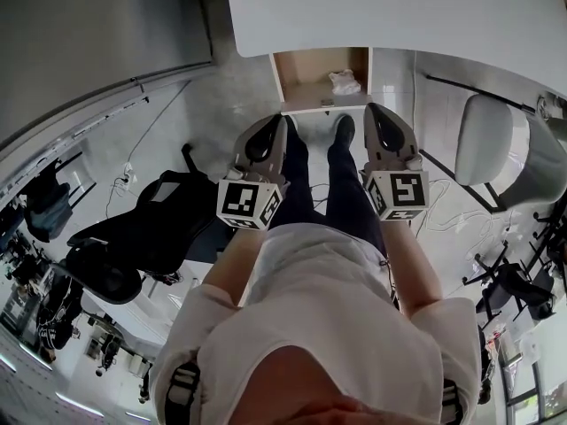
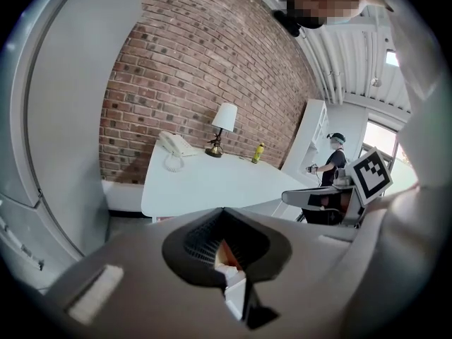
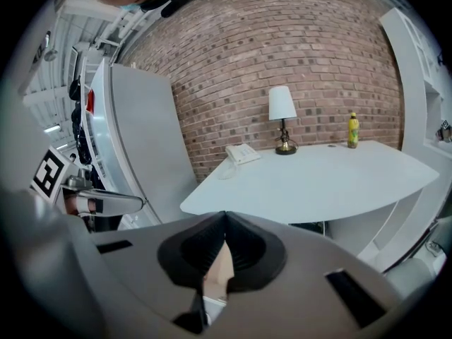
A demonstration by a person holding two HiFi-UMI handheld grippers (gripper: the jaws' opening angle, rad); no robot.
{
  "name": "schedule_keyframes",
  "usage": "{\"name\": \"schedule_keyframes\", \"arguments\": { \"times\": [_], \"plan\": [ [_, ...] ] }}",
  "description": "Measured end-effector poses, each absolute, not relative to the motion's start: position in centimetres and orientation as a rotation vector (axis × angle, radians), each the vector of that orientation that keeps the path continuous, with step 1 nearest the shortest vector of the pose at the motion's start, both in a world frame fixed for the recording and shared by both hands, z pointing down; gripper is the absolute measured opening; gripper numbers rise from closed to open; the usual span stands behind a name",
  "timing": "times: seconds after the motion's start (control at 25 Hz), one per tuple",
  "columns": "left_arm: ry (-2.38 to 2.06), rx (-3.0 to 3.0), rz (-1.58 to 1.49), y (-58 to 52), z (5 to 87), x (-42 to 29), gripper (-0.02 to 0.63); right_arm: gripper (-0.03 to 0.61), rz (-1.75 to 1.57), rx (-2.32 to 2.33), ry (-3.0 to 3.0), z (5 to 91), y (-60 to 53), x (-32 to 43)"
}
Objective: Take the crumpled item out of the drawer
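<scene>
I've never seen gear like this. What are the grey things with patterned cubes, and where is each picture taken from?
A person holds two hand tools, the left claw and right claw; the cubes belong to them. One picture looks down from a camera on the person's head. The other two come from cameras riding on each claw, looking along its jaws. Both claws are shut, holding nothing. The white desk carries a lamp, a telephone and a yellow bottle. Its open drawer holds a crumpled white item.

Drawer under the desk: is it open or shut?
Open. The drawer sticks out from the white desk, and the crumpled white item lies inside.
</scene>
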State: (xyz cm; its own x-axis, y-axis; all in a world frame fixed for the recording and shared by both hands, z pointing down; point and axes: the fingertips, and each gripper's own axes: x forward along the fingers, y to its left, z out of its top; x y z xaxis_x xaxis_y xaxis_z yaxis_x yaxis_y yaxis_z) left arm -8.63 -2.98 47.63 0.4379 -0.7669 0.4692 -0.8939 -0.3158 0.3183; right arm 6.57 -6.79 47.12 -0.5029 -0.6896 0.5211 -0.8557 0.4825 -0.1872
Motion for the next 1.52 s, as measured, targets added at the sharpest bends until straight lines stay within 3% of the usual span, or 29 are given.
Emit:
{"name": "schedule_keyframes", "arguments": {
  "times": [1.52],
  "plan": [
    [-1.335,2.053,0.385,-1.8,60.4,-8.1,0.009,0.006,0.704,1.237,-2.261,59.9,-6.3,6.3]
  ]
}}
